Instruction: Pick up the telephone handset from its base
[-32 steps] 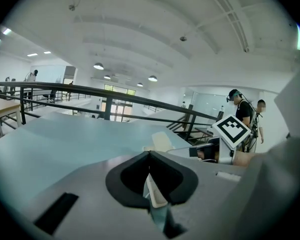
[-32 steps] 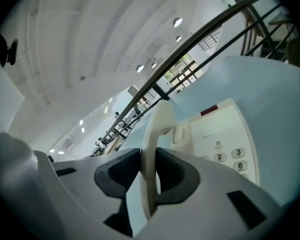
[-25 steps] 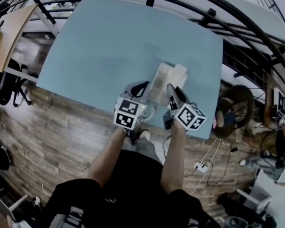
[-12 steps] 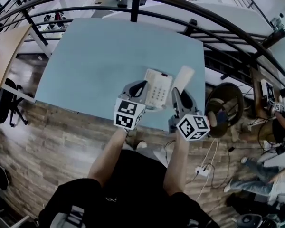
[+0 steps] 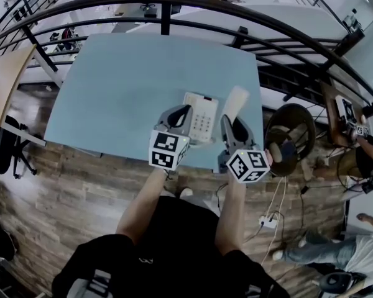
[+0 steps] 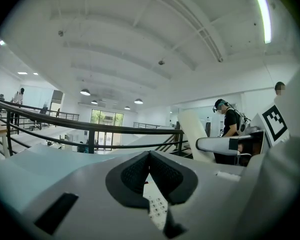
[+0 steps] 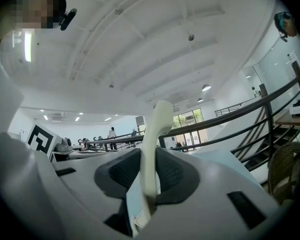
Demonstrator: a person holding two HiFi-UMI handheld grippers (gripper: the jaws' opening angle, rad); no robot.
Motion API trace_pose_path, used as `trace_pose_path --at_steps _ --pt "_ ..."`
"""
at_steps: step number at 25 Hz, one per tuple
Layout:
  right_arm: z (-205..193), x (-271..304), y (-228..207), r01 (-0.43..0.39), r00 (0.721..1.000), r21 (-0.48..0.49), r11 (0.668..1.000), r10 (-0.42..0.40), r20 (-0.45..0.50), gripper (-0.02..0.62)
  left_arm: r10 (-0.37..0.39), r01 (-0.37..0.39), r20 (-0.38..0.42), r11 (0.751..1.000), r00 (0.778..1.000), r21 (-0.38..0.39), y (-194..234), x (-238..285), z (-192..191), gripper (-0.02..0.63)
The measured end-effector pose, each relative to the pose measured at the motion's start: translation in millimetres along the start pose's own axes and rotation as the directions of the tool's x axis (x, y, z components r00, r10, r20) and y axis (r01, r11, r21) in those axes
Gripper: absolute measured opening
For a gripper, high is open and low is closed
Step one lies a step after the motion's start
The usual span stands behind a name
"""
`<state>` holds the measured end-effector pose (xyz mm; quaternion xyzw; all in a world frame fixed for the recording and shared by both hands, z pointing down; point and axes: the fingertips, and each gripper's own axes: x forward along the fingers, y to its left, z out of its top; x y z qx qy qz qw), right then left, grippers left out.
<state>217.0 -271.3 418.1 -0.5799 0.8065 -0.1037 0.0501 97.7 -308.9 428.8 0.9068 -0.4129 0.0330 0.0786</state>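
Note:
The cream telephone handset is off its base and stands upright in my right gripper, which is shut on its lower part. In the right gripper view the handset rises between the two black pads of that gripper. The white telephone base with its keypad lies on the blue table, near the front edge. My left gripper sits at the base's left edge. Its pads meet at the tips, and the keypad shows below them. The left gripper view also shows the handset to the right.
A black railing curves behind the table. A round woven chair stands just right of the table's corner. Cables and a power strip lie on the wooden floor. People stand at the far right.
The handset has come off the base and now stands to its right in the right gripper. Both grippers have risen, and the right one has rolled.

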Motion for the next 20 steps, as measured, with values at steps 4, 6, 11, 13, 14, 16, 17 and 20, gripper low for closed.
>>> trace_pose_path --at_steps 4,6,11,13,14,16,17,20 --pt "0 1 -1 0.001 1.000 -0.010 1.000 -0.001 0.000 0.086 -0.001 0.001 -0.003 1.000 1.000 0.002 0 0 1 0.000" --pt "0 3 1 -0.003 1.000 -0.011 1.000 0.003 -0.001 0.086 0.001 -0.001 0.000 1.000 1.000 0.001 3 1 0 0.000" --pt "-4 7 2 -0.007 1.000 -0.025 1.000 0.006 -0.014 0.086 0.008 -0.008 -0.008 1.000 1.000 -0.002 7 2 -2 0.000" --pt "-3 7 4 -0.010 1.000 -0.033 0.999 0.009 -0.017 0.086 0.021 -0.020 -0.016 0.999 1.000 0.041 6 1 0 0.000" --pt "-3 7 5 -0.011 1.000 -0.038 0.999 0.010 -0.019 0.086 0.028 -0.026 -0.018 0.997 0.999 0.072 4 1 3 0.000" --pt "-3 8 6 -0.012 1.000 -0.044 0.999 0.011 -0.021 0.086 0.027 -0.025 -0.013 0.994 1.000 0.107 0 1 7 0.000" --pt "-3 8 7 -0.013 1.000 -0.045 0.999 0.012 -0.019 0.086 0.020 -0.019 -0.008 0.994 1.000 0.109 -2 2 9 0.000" --pt "-4 10 7 -0.011 1.000 -0.047 0.999 0.011 -0.015 0.086 -0.003 0.003 0.007 0.996 1.000 0.093 -6 5 12 0.000"
